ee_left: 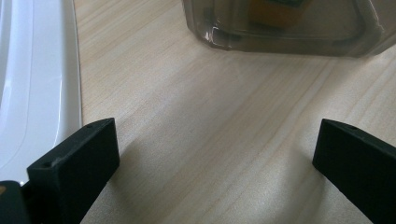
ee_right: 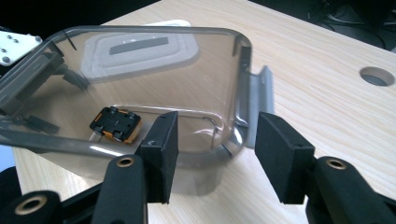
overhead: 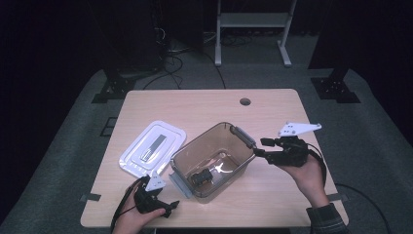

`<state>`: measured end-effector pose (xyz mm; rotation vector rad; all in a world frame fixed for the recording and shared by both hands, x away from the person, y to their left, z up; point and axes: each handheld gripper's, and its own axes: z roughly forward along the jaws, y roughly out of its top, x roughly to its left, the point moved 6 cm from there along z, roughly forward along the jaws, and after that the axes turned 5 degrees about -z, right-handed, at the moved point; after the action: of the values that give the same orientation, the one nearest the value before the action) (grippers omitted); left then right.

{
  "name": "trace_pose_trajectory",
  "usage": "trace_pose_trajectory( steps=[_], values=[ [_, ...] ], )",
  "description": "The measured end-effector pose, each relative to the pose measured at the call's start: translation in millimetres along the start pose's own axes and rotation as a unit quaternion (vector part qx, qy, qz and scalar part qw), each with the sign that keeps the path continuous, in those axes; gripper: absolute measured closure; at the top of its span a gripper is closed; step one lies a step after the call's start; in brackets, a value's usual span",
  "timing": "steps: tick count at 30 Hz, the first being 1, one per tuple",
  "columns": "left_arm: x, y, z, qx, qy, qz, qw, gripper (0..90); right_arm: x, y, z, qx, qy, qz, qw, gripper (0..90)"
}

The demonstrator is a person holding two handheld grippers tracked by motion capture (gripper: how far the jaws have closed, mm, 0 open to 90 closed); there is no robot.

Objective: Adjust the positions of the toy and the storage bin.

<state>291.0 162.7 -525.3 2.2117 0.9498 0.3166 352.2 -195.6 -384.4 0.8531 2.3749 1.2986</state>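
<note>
A clear plastic container (overhead: 241,168) stands uncovered mid-table, with a small orange toy car (overhead: 200,177) lying on its floor. In the right gripper view the car (ee_right: 116,123) rests upside down, wheels up. The container's white lid (overhead: 153,146) lies flat to its left. My right gripper (overhead: 259,147) is open at the container's right end; its jaws (ee_right: 215,149) stand either side of the near corner, by the grey latch (ee_right: 259,107). My left gripper (overhead: 163,202) is open low over the table near the front edge, with bare wood between its jaws (ee_left: 215,154), the lid (ee_left: 32,84) to its left and the container (ee_left: 280,28) ahead.
A round cable hole (overhead: 245,102) sits near the table's far edge. Beyond the table are a white frame's legs (overhead: 285,53), dark stands and cables on a grey floor.
</note>
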Motion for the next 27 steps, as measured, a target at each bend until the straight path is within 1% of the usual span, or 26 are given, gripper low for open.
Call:
trace_pose_trajectory(
  steps=[2, 5, 6, 9, 10, 12, 16, 19, 21, 22, 23, 25, 27],
  values=[
    [0.0, 0.0, -0.2, 0.001, 0.0, 0.0, 1.0, 0.0, -5.5, -6.4, -6.9, -0.004, -0.008, 0.007, 0.9999, 42.6],
    [-0.1, 0.0, -0.2, 0.001, 0.0, 0.0, 1.0, 0.0, -10.3, -15.5, -10.9, -0.005, -0.019, 0.008, 0.9998, 33.9],
    [-0.1, 0.1, 0.1, -0.001, 0.0, -0.001, 1.0, 0.0, -12.1, -18.9, -11.9, -0.003, -0.026, 0.009, 0.9996, 30.6],
    [0.1, 0.0, -0.2, 0.002, 0.0, 0.001, 1.0, 0.0, -16.7, -28.4, -15.2, 0.002, -0.036, 0.018, 0.9992, 23.4],
    [0.0, 0.0, -0.2, 0.002, 0.0, 0.001, 1.0, 0.0, -16.7, -28.4, -15.2, 0.002, -0.036, 0.018, 0.9992, 23.4],
    [0.1, 0.0, -0.2, 0.002, 0.0, 0.001, 1.0, 0.0, -19.3, -35.2, -16.6, 0.009, -0.041, 0.024, 0.9988, 18.1],
    [0.1, -0.1, -0.3, 0.002, 0.0, 0.001, 1.0, 0.0, -24.3, -52.8, -18.0, 0.023, -0.056, 0.029, 0.9977, 12.8],
    [0.1, -0.1, -0.3, 0.003, 0.0, 0.001, 1.0, 0.0, -26.9, -65.2, -18.2, 0.035, -0.067, 0.032, 0.9966, 12.4],
    [0.0, -0.1, -0.3, 0.003, -0.001, 0.001, 1.0, 0.0, -28.0, -73.2, -18.2, 0.042, -0.069, 0.034, 0.9961, 12.4],
    [0.0, -0.2, -0.3, 0.002, 0.0, 0.001, 1.0, 0.0, -29.0, -80.4, -17.7, 0.048, -0.073, 0.032, 0.9956, 11.0],
    [0.0, -0.2, -0.3, 0.002, 0.0, 0.001, 1.0, 0.0, -29.0, -80.4, -17.7, 0.048, -0.073, 0.032, 0.9956, 11.0],
    [0.0, -0.1, -0.3, 0.002, 0.0, 0.001, 1.0, 0.0, -29.7, -86.6, -16.9, 0.053, -0.076, 0.033, 0.9951, 9.0],
    [0.0, -0.3, -0.5, 0.003, 0.0, 0.001, 1.0, 0.0, -30.6, -91.8, -16.5, 0.053, -0.08, 0.031, 0.9948, 5.2]
  ],
)
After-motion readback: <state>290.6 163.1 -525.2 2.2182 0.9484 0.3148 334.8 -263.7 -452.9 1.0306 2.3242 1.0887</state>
